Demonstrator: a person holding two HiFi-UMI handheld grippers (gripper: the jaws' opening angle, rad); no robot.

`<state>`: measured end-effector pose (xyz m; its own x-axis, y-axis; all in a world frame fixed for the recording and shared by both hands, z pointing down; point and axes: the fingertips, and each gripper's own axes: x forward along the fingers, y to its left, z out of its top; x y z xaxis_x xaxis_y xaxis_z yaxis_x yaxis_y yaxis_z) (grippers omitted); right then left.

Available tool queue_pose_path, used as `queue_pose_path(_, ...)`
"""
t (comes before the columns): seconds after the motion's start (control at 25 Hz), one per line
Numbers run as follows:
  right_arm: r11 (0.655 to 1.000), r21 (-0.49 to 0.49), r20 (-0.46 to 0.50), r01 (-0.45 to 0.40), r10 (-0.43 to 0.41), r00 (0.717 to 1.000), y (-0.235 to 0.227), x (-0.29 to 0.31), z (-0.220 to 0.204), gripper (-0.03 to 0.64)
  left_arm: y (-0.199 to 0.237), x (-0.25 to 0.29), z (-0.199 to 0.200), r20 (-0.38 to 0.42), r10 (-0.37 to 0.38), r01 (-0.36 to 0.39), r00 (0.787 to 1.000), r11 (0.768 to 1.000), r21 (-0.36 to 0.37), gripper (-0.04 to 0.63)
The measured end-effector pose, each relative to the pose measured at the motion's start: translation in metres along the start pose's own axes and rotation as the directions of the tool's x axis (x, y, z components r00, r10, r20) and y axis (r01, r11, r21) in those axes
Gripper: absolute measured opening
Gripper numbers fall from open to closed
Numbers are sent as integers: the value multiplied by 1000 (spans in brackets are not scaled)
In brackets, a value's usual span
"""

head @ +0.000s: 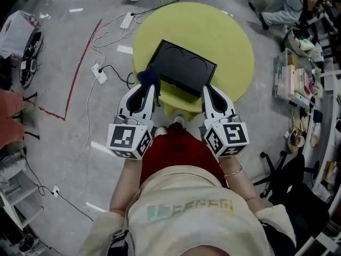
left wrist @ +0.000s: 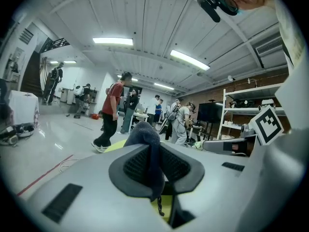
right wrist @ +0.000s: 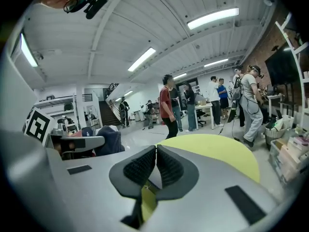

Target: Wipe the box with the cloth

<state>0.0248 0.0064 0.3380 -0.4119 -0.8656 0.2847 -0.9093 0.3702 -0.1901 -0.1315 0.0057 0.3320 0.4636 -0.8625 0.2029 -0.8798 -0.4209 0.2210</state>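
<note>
Nearest: person's cream top (head: 186, 212), filling the lower head view.
Left gripper (head: 147, 91): fingers (left wrist: 136, 164) pinched on the dark blue cloth (head: 149, 78), held at the left corner of the box (head: 184, 67), likely ready to wipe.
Box: black, on the round yellow counter (head: 229, 41), towards its front edge.
Right gripper (head: 211, 91): fingers (right wrist: 140, 168) closed together, empty, beside the box's near right edge, perhaps to steady it.
Hidden: whether cloth touches box cannot be told; grippers cover the box's near corners.
</note>
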Motion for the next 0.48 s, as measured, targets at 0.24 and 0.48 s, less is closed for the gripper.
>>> queue_pose_path(0.24, 999, 29, 9, 40, -40, 999, -58, 11, 16, 37, -12, 59, 18, -5, -6, 6, 1000, 1000, 24, 61)
queue_pose_path(0.48, 995, 72, 0, 70, -70, 998, -92, 19, 17, 37, -25, 111, 36, -18, -45, 46, 999, 996, 73, 61)
